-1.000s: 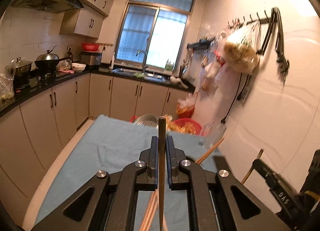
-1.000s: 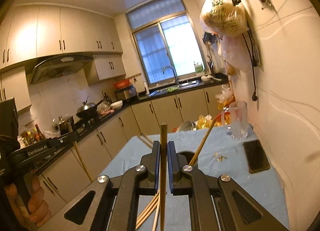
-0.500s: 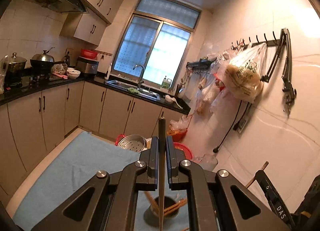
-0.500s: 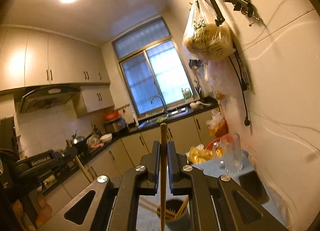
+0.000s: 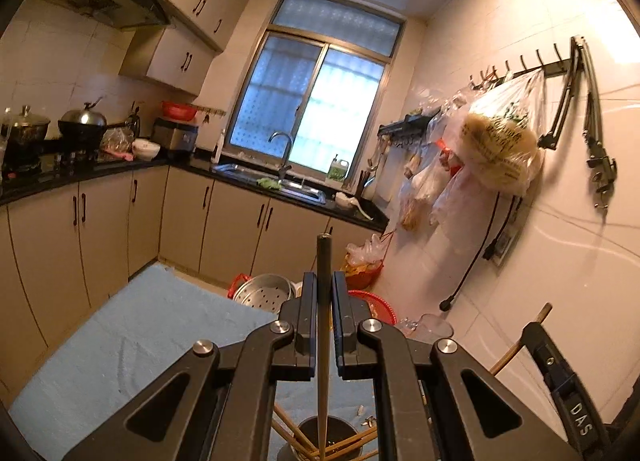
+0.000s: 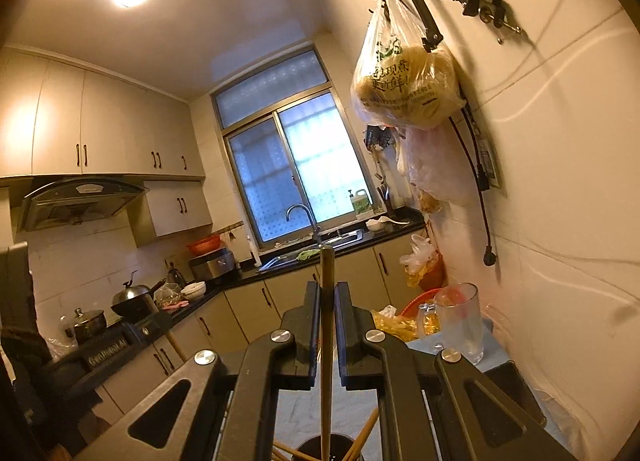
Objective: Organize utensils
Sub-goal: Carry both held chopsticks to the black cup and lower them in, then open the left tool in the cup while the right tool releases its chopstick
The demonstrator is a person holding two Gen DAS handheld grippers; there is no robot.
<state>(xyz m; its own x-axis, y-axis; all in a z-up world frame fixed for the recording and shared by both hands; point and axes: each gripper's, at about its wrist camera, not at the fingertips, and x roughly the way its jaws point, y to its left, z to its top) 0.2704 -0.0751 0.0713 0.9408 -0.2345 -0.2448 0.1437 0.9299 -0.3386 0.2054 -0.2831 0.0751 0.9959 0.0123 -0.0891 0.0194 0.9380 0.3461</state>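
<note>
My left gripper point(image 5: 323, 285) is shut on a dark chopstick point(image 5: 323, 257) held upright, its lower end going into a dark round holder point(image 5: 326, 435) on the blue tablecloth point(image 5: 132, 337). Several wooden chopsticks point(image 5: 352, 441) lean in that holder. My right gripper point(image 6: 327, 293) is shut on a wooden chopstick point(image 6: 327, 269), also upright above the same holder point(image 6: 328, 447). The right gripper point(image 5: 560, 393) shows at the lower right of the left wrist view; the left gripper point(image 6: 108, 349) shows at the lower left of the right wrist view.
A clear glass mug point(image 6: 460, 321) stands at the table's far right by the wall. A steel steamer pot point(image 5: 264, 291) and a red basket point(image 5: 374, 309) sit beyond the table. A black phone point(image 6: 516, 389) lies by the wall. Bags point(image 5: 500, 145) hang above.
Both grippers have tilted upward and moved over the holder. The loose chopsticks on the cloth have left view, and the holder now lies under both held chopsticks.
</note>
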